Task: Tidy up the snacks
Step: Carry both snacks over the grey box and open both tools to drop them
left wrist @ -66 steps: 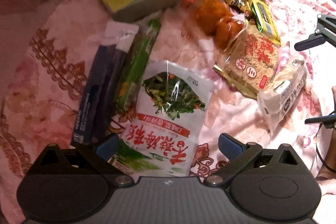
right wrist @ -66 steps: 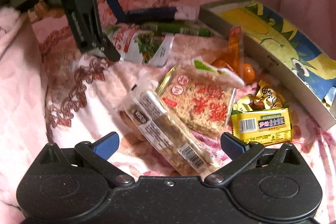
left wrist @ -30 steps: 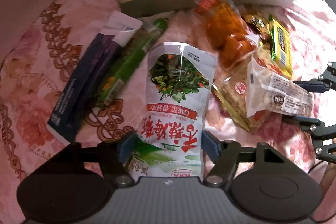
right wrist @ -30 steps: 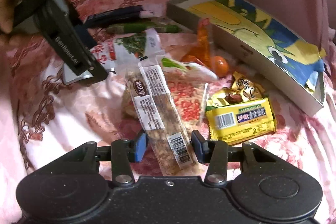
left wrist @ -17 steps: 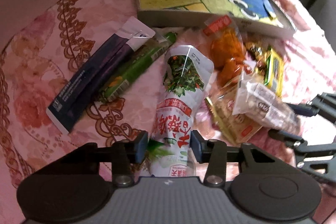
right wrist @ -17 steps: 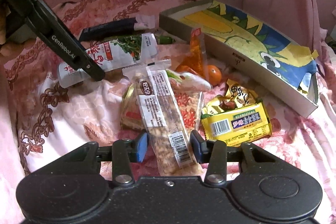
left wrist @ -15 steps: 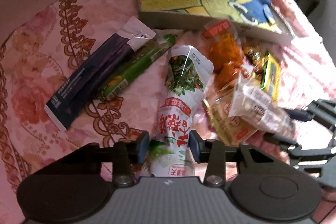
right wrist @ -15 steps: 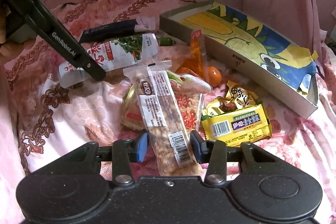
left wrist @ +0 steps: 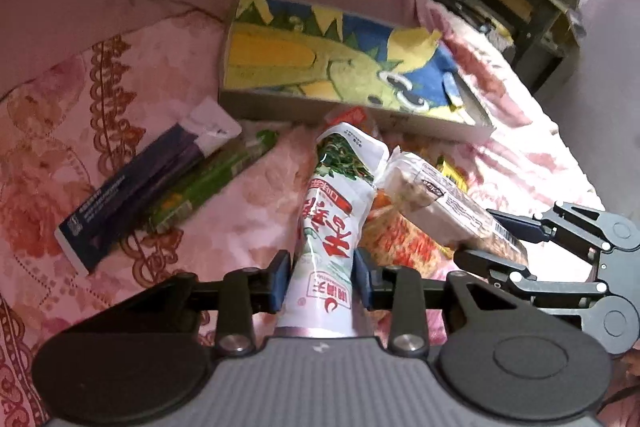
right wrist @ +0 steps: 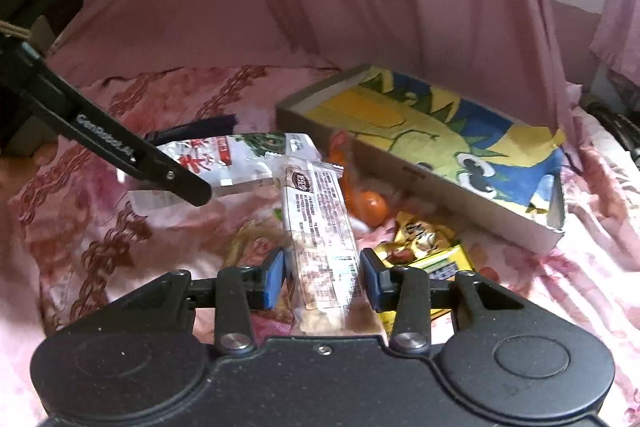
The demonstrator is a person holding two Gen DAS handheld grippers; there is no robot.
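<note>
Closing left gripper [left wrist: 320, 279] pinches one vegetable pouch [left wrist: 334, 223]; closing right gripper [right wrist: 322, 277] pinches one clear bar pack [right wrist: 320, 227]. Both long axes point toward one box [right wrist: 440, 163].

Both grippers angle downward side by side. The left gripper [left wrist: 321, 281] is closing, blue pads pressed against a white snack pouch [left wrist: 332, 227]; the right gripper [right wrist: 322, 277] is closing too, its pads gripping a clear-wrapped bar [right wrist: 320, 223] at its near end.
</note>
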